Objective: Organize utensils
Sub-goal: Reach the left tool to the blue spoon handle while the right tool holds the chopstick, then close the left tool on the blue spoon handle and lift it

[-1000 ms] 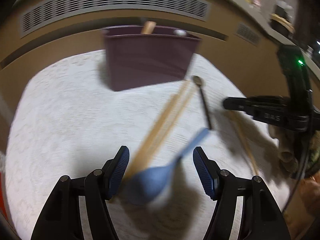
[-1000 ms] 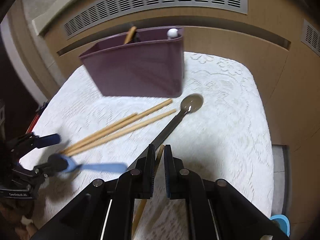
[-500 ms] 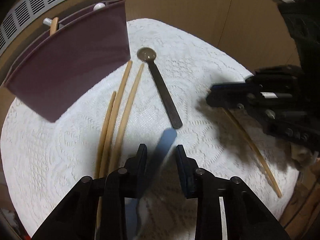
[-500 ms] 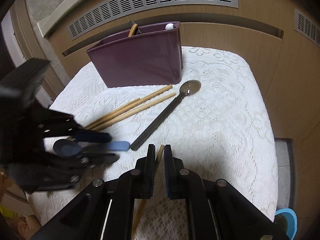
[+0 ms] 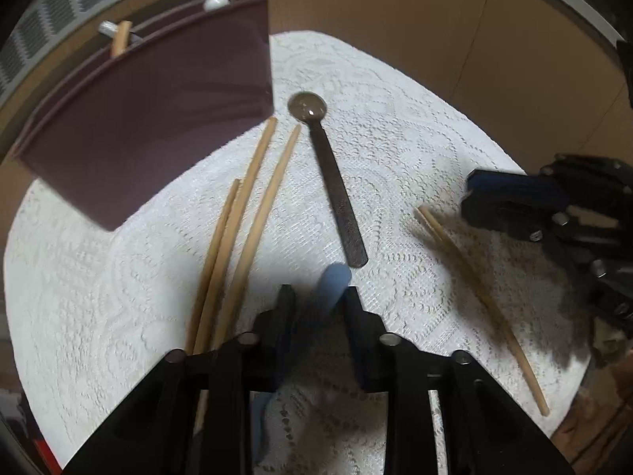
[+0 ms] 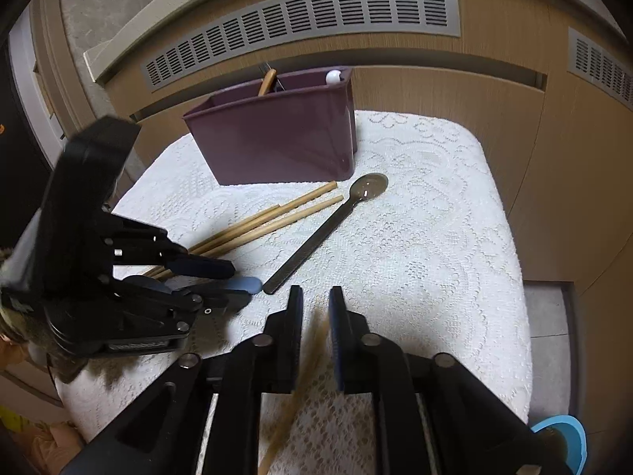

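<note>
My left gripper (image 5: 318,297) is shut on the handle of a blue spoon (image 5: 332,282), held just above the white lace cloth; it also shows in the right wrist view (image 6: 221,283) with the spoon (image 6: 245,284). My right gripper (image 6: 315,301) has its jaws slightly apart around a single wooden chopstick (image 6: 304,360), which lies on the cloth in the left wrist view (image 5: 478,289). Three wooden chopsticks (image 5: 245,213) and a dark metal spoon (image 5: 332,182) lie on the cloth. A purple utensil holder (image 6: 277,134) stands behind them, with utensils inside.
The white lace cloth (image 6: 427,245) covers a small table against a wooden cabinet with vent grilles (image 6: 300,16). A blue round object (image 6: 561,443) sits on the floor at the lower right. The table edges drop off right and front.
My left gripper has closed on the blue spoon's handle and turned toward the holder. My right gripper's jaws have opened a little around the single chopstick.
</note>
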`<state>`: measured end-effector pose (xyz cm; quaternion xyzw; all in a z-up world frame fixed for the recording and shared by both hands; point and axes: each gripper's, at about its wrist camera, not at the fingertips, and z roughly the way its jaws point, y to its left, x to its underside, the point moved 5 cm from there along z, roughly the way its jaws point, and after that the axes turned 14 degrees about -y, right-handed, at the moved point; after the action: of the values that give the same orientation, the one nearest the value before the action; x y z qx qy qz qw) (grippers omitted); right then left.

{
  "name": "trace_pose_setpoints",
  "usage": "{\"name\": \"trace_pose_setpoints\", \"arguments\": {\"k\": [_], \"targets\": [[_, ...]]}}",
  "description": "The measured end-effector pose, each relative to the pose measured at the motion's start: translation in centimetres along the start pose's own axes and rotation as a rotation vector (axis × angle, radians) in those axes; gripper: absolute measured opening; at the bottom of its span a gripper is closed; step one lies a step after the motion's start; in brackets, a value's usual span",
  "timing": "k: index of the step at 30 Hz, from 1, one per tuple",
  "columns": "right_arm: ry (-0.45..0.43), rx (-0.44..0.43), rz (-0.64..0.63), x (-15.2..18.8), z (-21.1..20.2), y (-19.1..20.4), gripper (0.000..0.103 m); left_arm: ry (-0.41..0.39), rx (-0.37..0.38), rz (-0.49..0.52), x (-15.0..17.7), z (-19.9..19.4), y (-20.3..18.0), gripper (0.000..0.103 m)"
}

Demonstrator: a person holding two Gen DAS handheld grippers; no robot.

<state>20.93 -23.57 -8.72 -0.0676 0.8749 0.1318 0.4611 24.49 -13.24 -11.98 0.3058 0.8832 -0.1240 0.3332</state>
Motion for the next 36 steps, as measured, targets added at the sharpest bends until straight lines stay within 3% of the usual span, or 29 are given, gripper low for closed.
{"name": "trace_pose_setpoints", "arguments": {"k": [3,7,9,12,16,18,20,22,30,36], "targets": [[-0.022,0.025,-0.025,-0.3,-1.3,0.1,0.020,-0.075,-0.025,-0.111,1.0,-2.3,1.3,0.013],[0.013,0.037,-0.059,0.3,-1.4,0.7,0.020,-0.237,-0.103,-0.250,2.3,-7.0,3.9,0.013],[0.053,0.035,-0.058,1.1,-0.6,1.1,0.020,-0.293,-0.104,-0.311,2.8,-8.9,4.9,0.013],[0.102,0.062,-0.055,2.3,1.2,1.7,0.020,-0.342,-0.097,-0.355,3.0,-10.4,5.7,0.013],[0.141,0.161,-0.072,3.2,3.2,1.8,0.020,-0.377,-0.099,-0.380,2.9,-11.0,6.1,0.013],[0.136,0.168,-0.065,3.2,3.2,1.8,0.019,-0.384,-0.096,-0.389,3.2,-11.4,6.2,0.013],[0.140,0.155,-0.053,3.1,3.1,2.0,0.008,-0.392,-0.098,-0.394,3.6,-11.9,6.2,0.013],[0.143,0.132,-0.049,3.1,2.6,2.4,0.008,-0.405,-0.100,-0.399,4.0,-12.8,6.1,0.013],[0.016,0.077,-0.050,1.2,-2.8,4.2,0.007,-0.467,-0.123,-0.362,4.0,-16.3,4.2,0.013],[-0.168,0.032,-0.105,-3.8,-8.6,6.6,0.006,-0.580,-0.143,-0.317,2.1,-21.2,3.2,0.013]]}}
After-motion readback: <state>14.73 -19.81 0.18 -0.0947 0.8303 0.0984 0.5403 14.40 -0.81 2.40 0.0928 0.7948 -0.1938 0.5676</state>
